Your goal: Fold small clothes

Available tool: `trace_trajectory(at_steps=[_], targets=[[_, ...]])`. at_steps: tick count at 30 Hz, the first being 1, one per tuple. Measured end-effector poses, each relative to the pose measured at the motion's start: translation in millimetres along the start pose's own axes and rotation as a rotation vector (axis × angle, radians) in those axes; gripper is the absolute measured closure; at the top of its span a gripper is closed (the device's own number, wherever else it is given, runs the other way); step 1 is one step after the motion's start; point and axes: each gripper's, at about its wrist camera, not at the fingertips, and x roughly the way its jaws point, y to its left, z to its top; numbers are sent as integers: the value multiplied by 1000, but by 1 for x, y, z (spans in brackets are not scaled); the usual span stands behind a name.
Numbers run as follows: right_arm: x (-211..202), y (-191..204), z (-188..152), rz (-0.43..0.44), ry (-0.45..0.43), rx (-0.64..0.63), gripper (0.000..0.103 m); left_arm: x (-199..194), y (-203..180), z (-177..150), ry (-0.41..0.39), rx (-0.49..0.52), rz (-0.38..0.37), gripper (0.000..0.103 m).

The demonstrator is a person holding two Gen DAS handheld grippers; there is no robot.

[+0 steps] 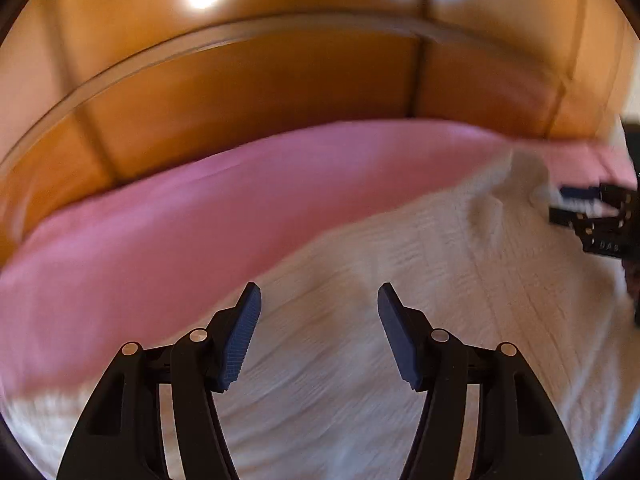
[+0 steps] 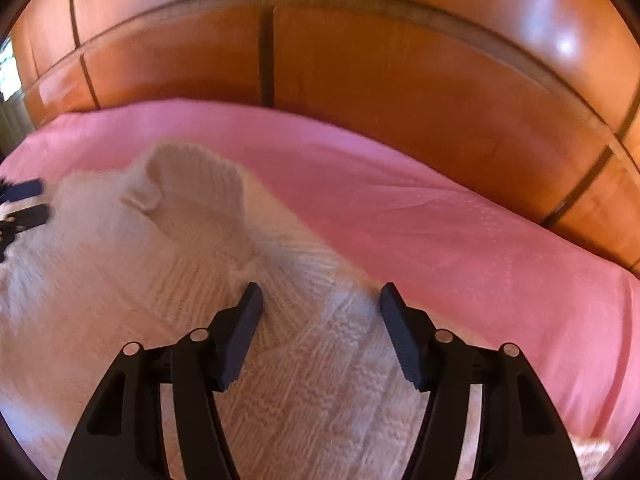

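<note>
Left gripper (image 1: pixel 319 300) fingers spread wide, holding nothing; right gripper (image 2: pixel 321 300) same.

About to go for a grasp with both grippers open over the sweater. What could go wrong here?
1. The sweater lies on a pink sheet; the fingers may pinch the sheet as well.
2. The knit looks thick and loose, so a shallow pinch could slip.
3. The left gripper and right gripper are close together and could collide.
</note>
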Motion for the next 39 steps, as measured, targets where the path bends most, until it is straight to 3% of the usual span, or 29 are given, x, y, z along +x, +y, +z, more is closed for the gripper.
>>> trace_trajectory(at_steps=[1, 2, 3, 5, 10, 13, 16, 17, 19, 20, 21, 23, 24, 29, 33, 34, 36, 39], targets=[[3, 0, 0, 5, -8, -2, 54, 12, -14, 4, 21, 44, 18, 43], [3, 2, -1, 11, -13, -5, 74, 21, -20, 6, 37, 69, 45, 44], [3, 4, 0, 11, -17, -8, 96, 25, -26, 6, 39, 88, 58, 61], [1, 6, 2, 14, -30, -2, 98, 20, -29, 8, 17, 113, 31, 96], [-12, -14, 26, -3, -127, 71, 99, 7, -13, 25, -60, -26, 76, 100], [8, -16, 44, -35, -102, 77, 100, 23, 3, 37, -29, -112, 122, 100], [40, -3, 42, -102, -33, 42, 99, 50, -9, 40, 42, -89, 212, 99], [35, -1, 40, -109, -52, 35, 97, 48, -14, 42, 41, -77, 233, 99], [19, -5, 35, -92, -69, 66, 79, 31, -16, 43, 34, -102, 194, 91], [8, -7, 30, -99, -91, 81, 52, 19, -13, 41, 15, -128, 155, 81], [-4, -10, 25, -104, -115, 94, 45, 10, -9, 38, -4, -148, 137, 76], [-34, -15, 4, -67, -128, 116, 42, -17, 2, 18, -27, -181, 127, 76], [-42, -15, -5, -57, -125, 119, 34, -32, 11, 5, -36, -206, 105, 76], [-100, 5, -82, -9, -121, 89, 24, -99, 59, -72, -62, -326, 10, 76], [-144, 2, -150, -20, -104, 159, 23, -137, 81, -152, -11, -398, -58, 76], [-152, 0, -161, -29, -92, 175, 23, -148, 83, -182, 10, -434, -113, 76], [-170, -15, -189, -53, -71, 217, 23, -160, 81, -211, 36, -459, -157, 76], [-190, -30, -228, -50, -32, 305, 23, -183, 66, -263, 27, -532, -287, 76]])
